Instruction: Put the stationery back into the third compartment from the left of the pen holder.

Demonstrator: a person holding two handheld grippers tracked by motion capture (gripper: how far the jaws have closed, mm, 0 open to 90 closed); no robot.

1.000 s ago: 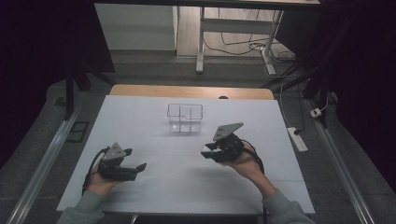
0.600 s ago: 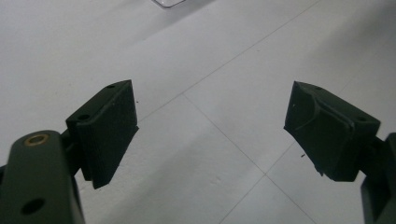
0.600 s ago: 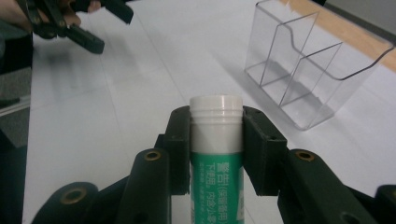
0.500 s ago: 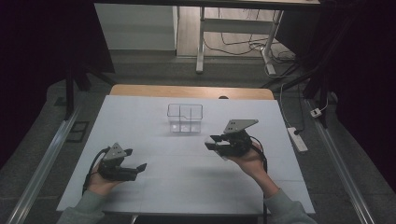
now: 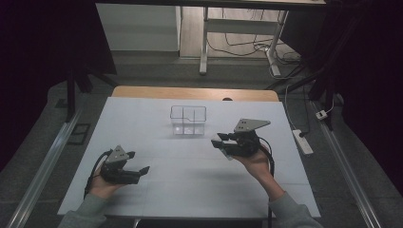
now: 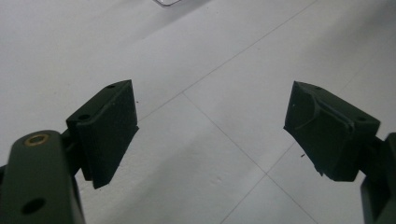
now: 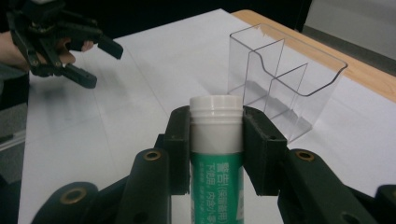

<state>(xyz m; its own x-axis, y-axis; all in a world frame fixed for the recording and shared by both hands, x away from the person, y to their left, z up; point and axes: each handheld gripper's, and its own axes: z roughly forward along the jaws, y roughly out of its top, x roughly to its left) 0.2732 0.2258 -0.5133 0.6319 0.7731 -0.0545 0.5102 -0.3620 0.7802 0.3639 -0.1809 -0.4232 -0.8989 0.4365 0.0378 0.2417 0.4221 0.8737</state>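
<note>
One tube point(image 7: 215, 140) | clamped between right claw point(image 7: 215, 144) jaws | upright

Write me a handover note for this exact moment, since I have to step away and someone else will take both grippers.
Right gripper: shut on the green-and-white tube, white cap pointing away from the hand, held above the table in front of the clear divided organizer.
Left gripper: jaws wide open, holding nothing, low over the white table at the near left.
Done: tube picked up.
Left: the tube is not yet in the organizer, whose compartments look empty. Probably carry it forward and lower it into one compartment, then release.
</note>
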